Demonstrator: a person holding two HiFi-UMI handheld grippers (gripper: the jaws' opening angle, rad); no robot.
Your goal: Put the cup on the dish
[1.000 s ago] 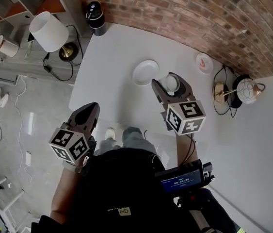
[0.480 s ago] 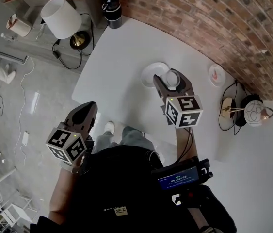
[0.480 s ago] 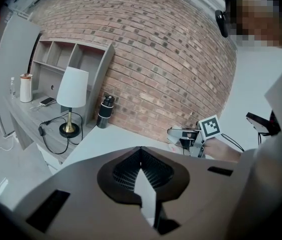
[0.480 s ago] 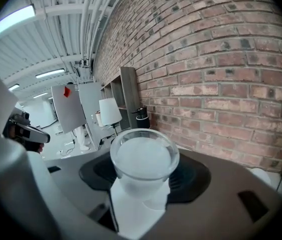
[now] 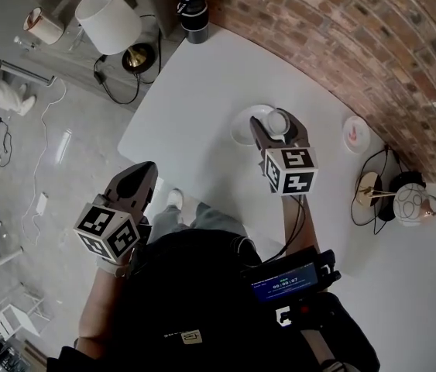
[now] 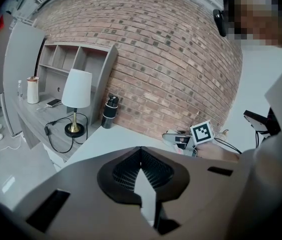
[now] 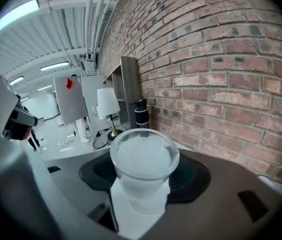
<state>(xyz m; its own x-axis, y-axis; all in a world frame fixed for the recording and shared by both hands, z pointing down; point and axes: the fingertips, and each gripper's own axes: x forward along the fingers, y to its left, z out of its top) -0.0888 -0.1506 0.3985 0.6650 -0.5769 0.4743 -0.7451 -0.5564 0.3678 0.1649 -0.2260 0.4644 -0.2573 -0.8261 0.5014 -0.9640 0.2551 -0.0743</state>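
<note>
1. Firmly closed on the cup (image 7: 145,156), the right gripper (image 5: 277,124) has one jaw on each side of the pale, frosted cup, which stands upright with its mouth open to the camera.
2. From the head view, the cup sits over the right part of the white dish (image 5: 242,126); whether its foot touches the dish cannot be told.
3. Well apart, the left gripper (image 5: 144,170) has its jaws pressed together with nothing between them, and it hangs off the table's near edge, above the grey floor (image 5: 55,153).
4. Around the dish the white table (image 5: 194,91) is bare, with a black canister (image 5: 194,5) at its far corner and a small pink-marked saucer (image 5: 355,134) near the brick wall (image 5: 341,37).
5. Beyond the table's corner a lamp (image 5: 108,20) with a white shade stands on a lower grey cabinet, its cable looping beside it; open shelves (image 6: 65,64) rise behind it.
</note>
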